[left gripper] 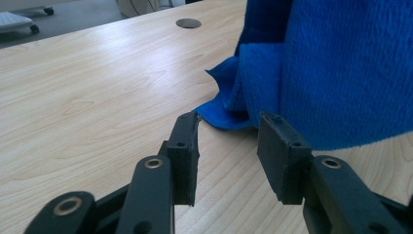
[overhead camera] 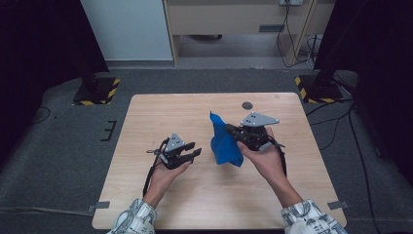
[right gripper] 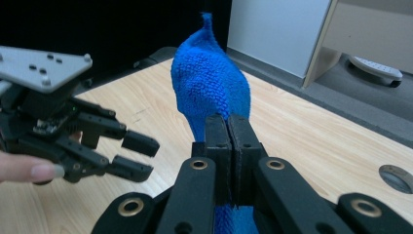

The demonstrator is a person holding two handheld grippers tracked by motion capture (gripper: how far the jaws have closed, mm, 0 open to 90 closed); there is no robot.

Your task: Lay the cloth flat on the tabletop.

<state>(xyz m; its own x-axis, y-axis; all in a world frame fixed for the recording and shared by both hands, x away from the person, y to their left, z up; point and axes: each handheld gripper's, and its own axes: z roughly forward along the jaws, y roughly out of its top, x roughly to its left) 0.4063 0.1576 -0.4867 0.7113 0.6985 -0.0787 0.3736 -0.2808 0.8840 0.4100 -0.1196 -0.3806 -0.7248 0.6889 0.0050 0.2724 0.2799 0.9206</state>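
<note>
A blue fleecy cloth (overhead camera: 225, 142) hangs bunched over the middle of the wooden table (overhead camera: 160, 112), one corner sticking up. My right gripper (overhead camera: 230, 129) is shut on it from the right. In the right gripper view its jaws (right gripper: 228, 122) pinch the cloth (right gripper: 209, 78), which rises above them. My left gripper (overhead camera: 197, 149) is held just left of the cloth, open, with nothing between its fingers. In the left gripper view its jaws (left gripper: 229, 127) stand apart, just short of the cloth (left gripper: 341, 73), whose lower edge rests on the table. The left gripper (right gripper: 141, 157) also shows in the right gripper view.
A round cable hole (overhead camera: 247, 105) sits in the table near its far edge. Two dark stands with yellow-black striped bases (overhead camera: 96, 92) (overhead camera: 319, 88) flank the far corners. Bare wood lies to the left and in front of the hands.
</note>
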